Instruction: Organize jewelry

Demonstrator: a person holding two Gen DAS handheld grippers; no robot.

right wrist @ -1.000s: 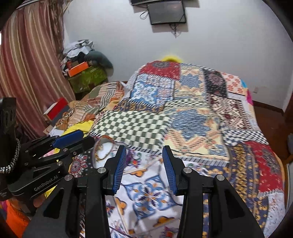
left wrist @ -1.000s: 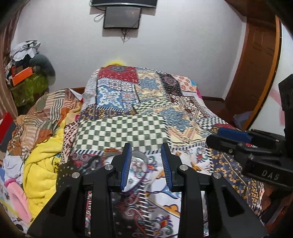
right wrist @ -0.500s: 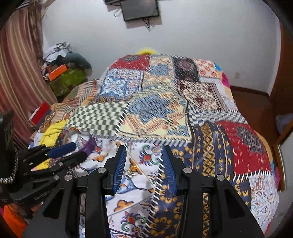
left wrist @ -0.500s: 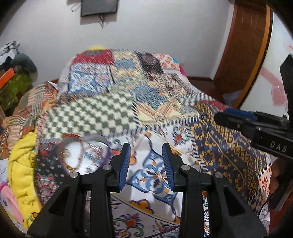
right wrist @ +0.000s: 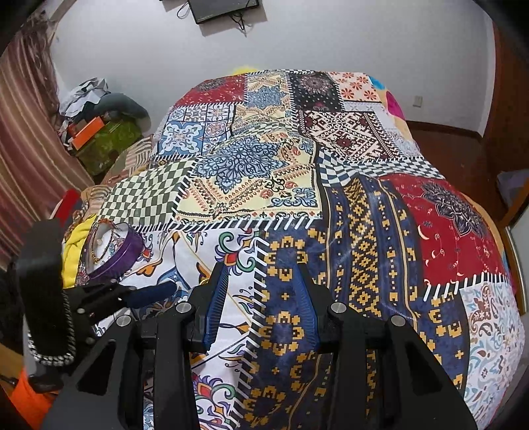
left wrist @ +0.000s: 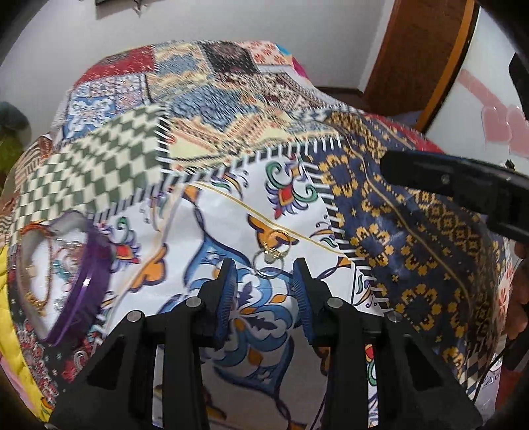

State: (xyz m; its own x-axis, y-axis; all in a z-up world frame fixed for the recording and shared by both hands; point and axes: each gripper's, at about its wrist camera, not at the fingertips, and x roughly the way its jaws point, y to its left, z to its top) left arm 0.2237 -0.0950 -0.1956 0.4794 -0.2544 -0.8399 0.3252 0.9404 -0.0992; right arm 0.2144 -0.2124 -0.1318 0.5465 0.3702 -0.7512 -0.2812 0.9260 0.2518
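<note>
The left claw (left wrist: 264,284) hangs low over the bed's patchwork quilt (right wrist: 363,205), its two blue-padded fingers (left wrist: 228,287) spread apart with nothing between them. Just beyond its tips, on the white panel with the blue and orange scrollwork, lies a small cluster of thin metal hoop rings (left wrist: 271,251), gold and silver ones overlapping and joined at a little clasp. A fine gold chain (left wrist: 238,205) runs in a slanting line across the same white panel, passing just behind the hoops.

Off to the left on the quilt sits a round purple-rimmed jewelry tray (left wrist: 89,274) with a pale inside, tilted on the soft bedding. Some beaded gold strands (left wrist: 39,297) lie in it, and a red-and-gold bangle (left wrist: 36,228) rests at its far edge. From the right wrist view the same tray (right wrist: 122,254) shows near the yellow blanket (right wrist: 74,244) at the bedside.

The right claw (right wrist: 261,297) is held over the navy-and-gold patterned panel, well to the right of the hoops, its fingers also parted and holding nothing. In the left wrist view it (left wrist: 390,168) reaches in from the right edge, above the quilt.

A dark screen (right wrist: 224,8) hangs on the white wall behind the bed, and a striped curtain (right wrist: 23,109) falls on the left.
</note>
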